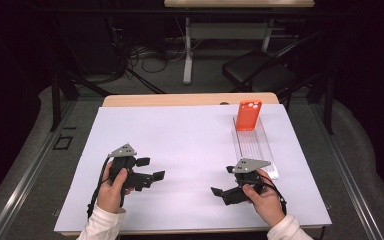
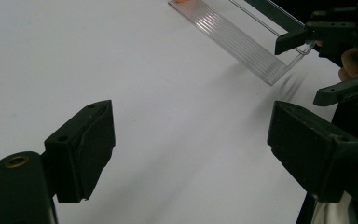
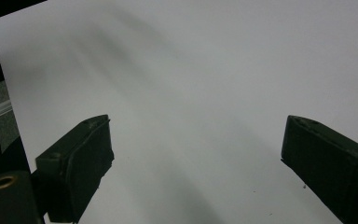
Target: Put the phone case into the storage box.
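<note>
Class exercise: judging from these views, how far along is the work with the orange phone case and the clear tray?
Done: the orange phone case already sits on the far end of the clear tray. In hand: nothing; the left gripper and right gripper are both open over the white table cover, apart from the tray. Left: any reaching for or handling of the case.

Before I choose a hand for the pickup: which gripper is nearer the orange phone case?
Right. The right gripper sits nearly straight below the orange phone case; the left gripper lies far across the white sheet.
</note>
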Available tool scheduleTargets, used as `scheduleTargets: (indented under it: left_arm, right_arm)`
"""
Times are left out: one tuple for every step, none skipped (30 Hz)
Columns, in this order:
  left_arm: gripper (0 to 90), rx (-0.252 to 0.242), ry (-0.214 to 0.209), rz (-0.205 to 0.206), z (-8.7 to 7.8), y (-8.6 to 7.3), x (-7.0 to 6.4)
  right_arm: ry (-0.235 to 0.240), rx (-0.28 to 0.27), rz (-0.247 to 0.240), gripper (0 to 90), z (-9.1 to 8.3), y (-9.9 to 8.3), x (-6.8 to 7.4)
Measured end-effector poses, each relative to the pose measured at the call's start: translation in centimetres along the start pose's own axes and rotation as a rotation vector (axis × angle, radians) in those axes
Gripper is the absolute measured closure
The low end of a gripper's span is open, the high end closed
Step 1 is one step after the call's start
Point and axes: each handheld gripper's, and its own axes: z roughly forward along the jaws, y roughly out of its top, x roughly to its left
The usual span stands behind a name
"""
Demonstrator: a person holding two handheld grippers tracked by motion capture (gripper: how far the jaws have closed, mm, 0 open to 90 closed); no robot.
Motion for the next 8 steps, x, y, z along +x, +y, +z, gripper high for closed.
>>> scheduleTargets:
  left_arm:
    - [15.2,0.000,0.000,0.000,0.00,0.00,0.00]
    - [15.2,0.000,0.001,0.000,0.00,0.00,0.00]
    - [15.2,0.000,0.001,0.000,0.01,0.00,0.00]
    - [15.2,-0.001,0.000,0.000,0.01,0.00,0.00]
    - [15.1,-0.001,0.000,0.000,0.01,0.00,0.00]
    - [15.2,-0.001,0.000,0.000,0.01,0.01,0.00]
    - [15.2,-0.002,0.001,0.000,0.01,0.01,0.00]
    - [15.2,-0.001,0.000,-0.001,0.01,0.02,0.02]
  right_arm:
    - [0.000,-0.001,0.000,8.1,-0.01,0.01,0.00]
    - [0.000,0.000,0.000,8.1,-0.01,0.01,0.00]
    - [0.000,0.000,-0.001,8.1,-0.01,0.00,0.01]
    - [0.000,0.000,-0.001,8.2,-0.01,0.00,0.00]
    - [0.000,0.000,-0.001,8.1,-0.01,0.00,0.00]
    - [0.000,0.000,-0.001,8.1,-0.02,0.00,0.00]
    - [0.000,0.001,-0.001,8.2,-0.04,0.02,0.00]
    - [0.000,0.001,-0.002,8.1,-0.06,0.03,-0.01]
